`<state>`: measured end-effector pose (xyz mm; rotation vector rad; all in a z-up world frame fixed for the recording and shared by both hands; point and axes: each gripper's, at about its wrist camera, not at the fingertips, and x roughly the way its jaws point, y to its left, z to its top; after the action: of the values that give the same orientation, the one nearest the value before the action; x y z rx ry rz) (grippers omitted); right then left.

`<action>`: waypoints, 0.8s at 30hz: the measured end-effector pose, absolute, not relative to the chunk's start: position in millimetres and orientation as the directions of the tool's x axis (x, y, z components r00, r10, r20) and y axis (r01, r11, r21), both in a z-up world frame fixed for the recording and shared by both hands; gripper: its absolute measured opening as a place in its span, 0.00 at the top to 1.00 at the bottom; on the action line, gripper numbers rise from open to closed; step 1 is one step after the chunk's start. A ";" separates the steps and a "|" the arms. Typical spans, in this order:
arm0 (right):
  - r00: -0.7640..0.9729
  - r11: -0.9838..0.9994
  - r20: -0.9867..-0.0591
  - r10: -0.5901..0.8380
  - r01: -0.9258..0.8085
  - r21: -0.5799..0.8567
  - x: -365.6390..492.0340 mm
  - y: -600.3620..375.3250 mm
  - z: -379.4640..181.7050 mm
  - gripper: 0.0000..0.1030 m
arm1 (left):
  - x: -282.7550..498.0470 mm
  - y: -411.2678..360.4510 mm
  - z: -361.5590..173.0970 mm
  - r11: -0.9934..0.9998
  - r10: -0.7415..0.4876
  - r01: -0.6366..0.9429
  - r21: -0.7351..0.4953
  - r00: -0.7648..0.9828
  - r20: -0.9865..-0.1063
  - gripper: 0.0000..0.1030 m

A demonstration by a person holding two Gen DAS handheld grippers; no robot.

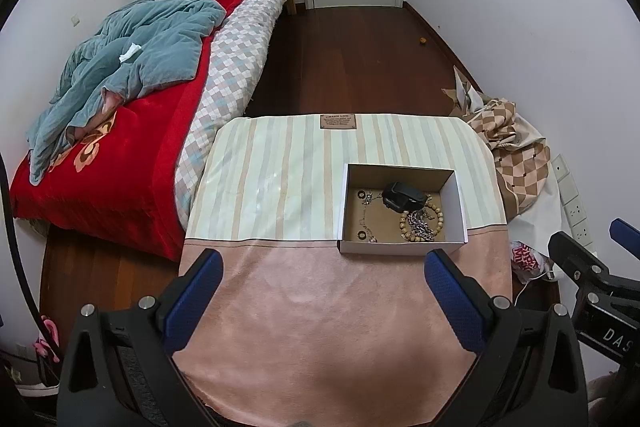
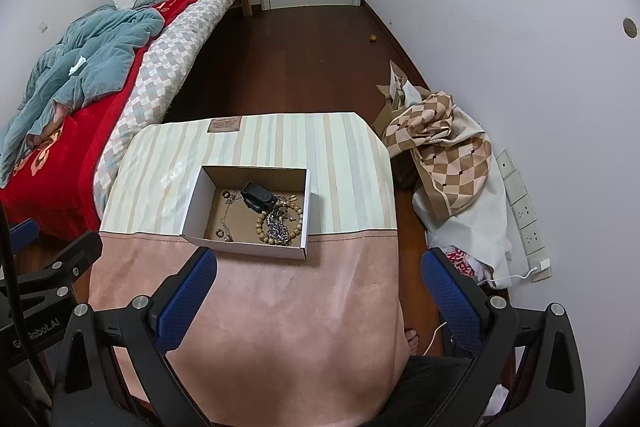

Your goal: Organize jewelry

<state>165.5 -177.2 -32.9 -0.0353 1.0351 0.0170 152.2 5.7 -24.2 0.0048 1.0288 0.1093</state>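
Observation:
An open white cardboard box point(image 1: 460, 203) point(image 2: 192, 203) sits on the table. Inside lie a black watch point(image 1: 402, 195) point(image 2: 258, 195), a wooden bead bracelet point(image 1: 434, 223) point(image 2: 262, 227), a silver chain point(image 1: 420, 225) point(image 2: 276, 227) and a thin necklace point(image 1: 366, 215) point(image 2: 228, 211). My left gripper point(image 1: 324, 267) is open and empty above the pink cloth, just short of the box. My right gripper point(image 2: 318, 267) is open and empty over the table's near right part, just short of the box.
The table has a striped mat point(image 1: 280, 163) at the back and pink cloth point(image 1: 320, 327) in front. A bed point(image 1: 120, 99) stands to the left. A pile of fabric point(image 2: 444, 147) and a power strip point(image 2: 524, 215) lie on the floor at right.

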 end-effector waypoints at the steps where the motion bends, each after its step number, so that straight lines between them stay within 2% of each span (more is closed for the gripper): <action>1: 0.512 0.999 -0.859 -0.004 -0.030 -0.023 165.4 -177.3 -33.0 0.00 | 151.9 5.6 -24.0 0.994 0.094 -0.090 0.056 0.511 -0.854 0.00; 24: 0.519 1.000 -0.855 -0.004 -0.024 -0.019 163.3 -182.7 -30.1 0.00 | 147.0 0.8 -18.6 0.997 0.073 -0.063 0.047 0.541 -0.838 0.00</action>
<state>163.3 -182.7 -30.1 -0.0299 1.0255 0.0122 147.0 0.8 -18.6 0.0116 0.9956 0.0808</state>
